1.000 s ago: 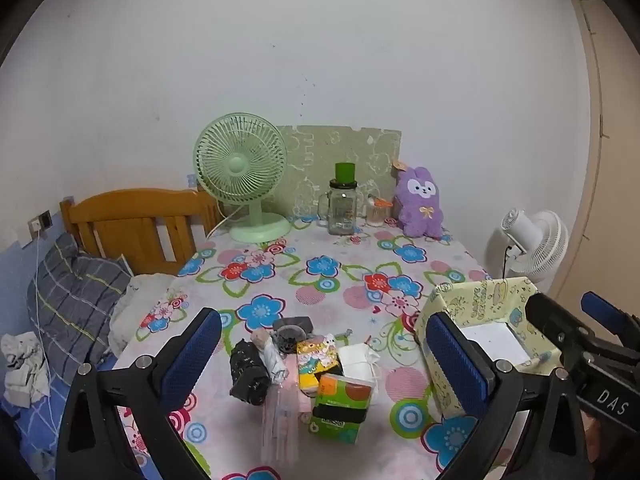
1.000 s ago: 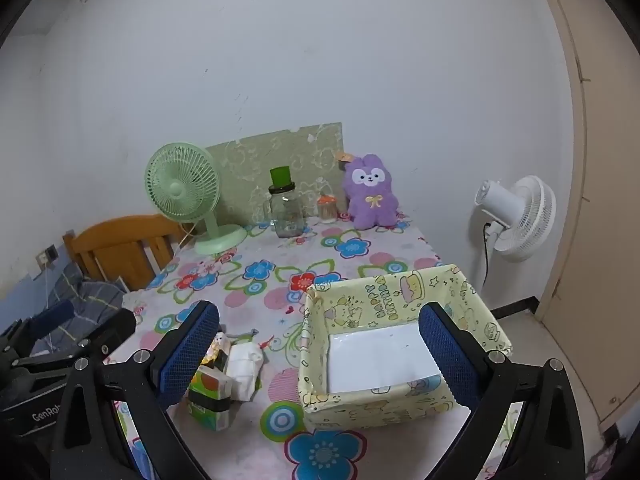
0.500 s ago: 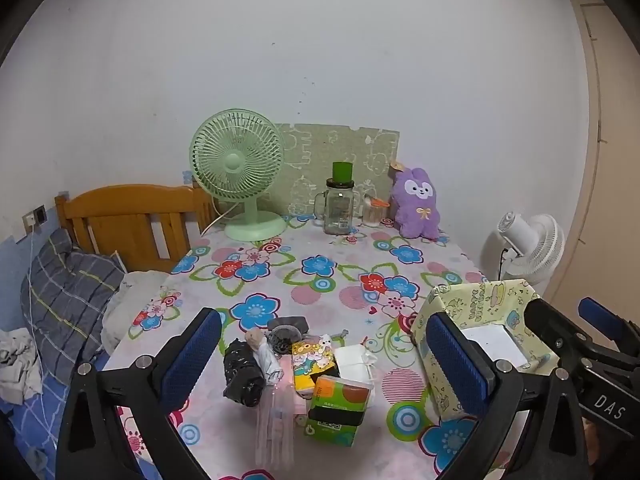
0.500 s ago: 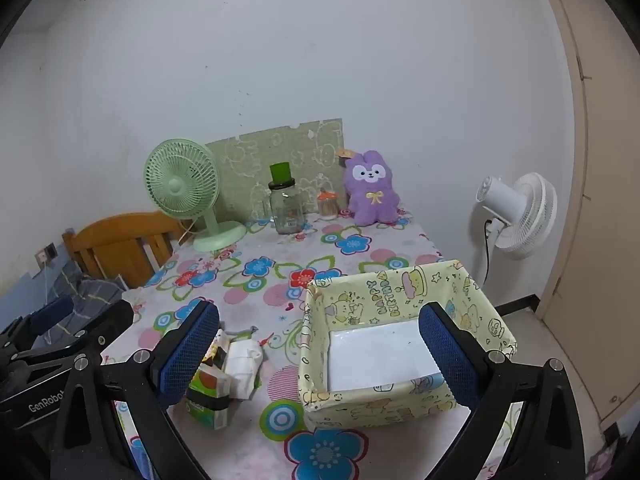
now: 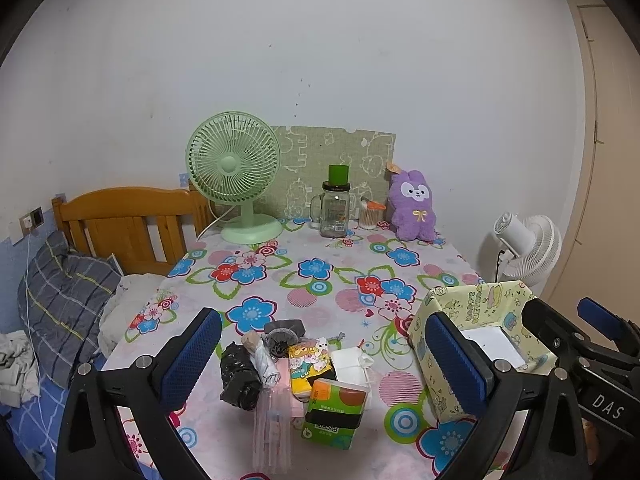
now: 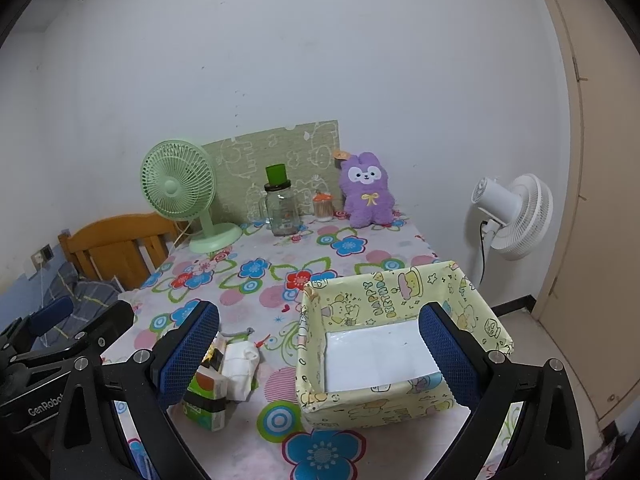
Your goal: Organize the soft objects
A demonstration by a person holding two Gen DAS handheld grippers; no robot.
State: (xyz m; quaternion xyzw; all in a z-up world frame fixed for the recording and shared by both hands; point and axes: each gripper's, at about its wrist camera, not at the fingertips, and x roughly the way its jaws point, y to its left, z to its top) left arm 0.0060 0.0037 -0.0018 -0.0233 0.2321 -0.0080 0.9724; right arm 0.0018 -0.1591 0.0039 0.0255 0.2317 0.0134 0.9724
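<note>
**Q:** What are your claws doing?

**A:** My left gripper (image 5: 320,364) hangs above the near edge of the floral tablecloth (image 5: 320,292), jaws spread wide and holding nothing. My right gripper (image 6: 320,354) is just as wide and empty, over the yellow cartoon-print box (image 6: 380,300).

**Q:** Where are the soft things?

**A:** In a loose heap near the front, left of the box. Nearest is a green and orange tissue pack (image 5: 335,412) with a clear plastic sleeve (image 5: 272,428) beside it. Just behind lie a yellow cartoon tissue pack (image 5: 310,364), a white folded pack (image 5: 352,362), a crumpled black bag (image 5: 239,376) and a grey bundle (image 5: 282,330).

**Q:** Why that arrangement?

**A:** I judge the box is the bin: it sits open-topped just right of the heap, only a white liner inside, so carries are short. Nothing has gone in yet.

**Q:** And farther back?

**A:** Along the far edge stand a green desk fan (image 5: 234,172), a glass jar with a green lid (image 5: 335,208) and a purple plush rabbit (image 5: 412,208), well apart from the heap. The rabbit is soft too, so it may belong in the box.
</note>
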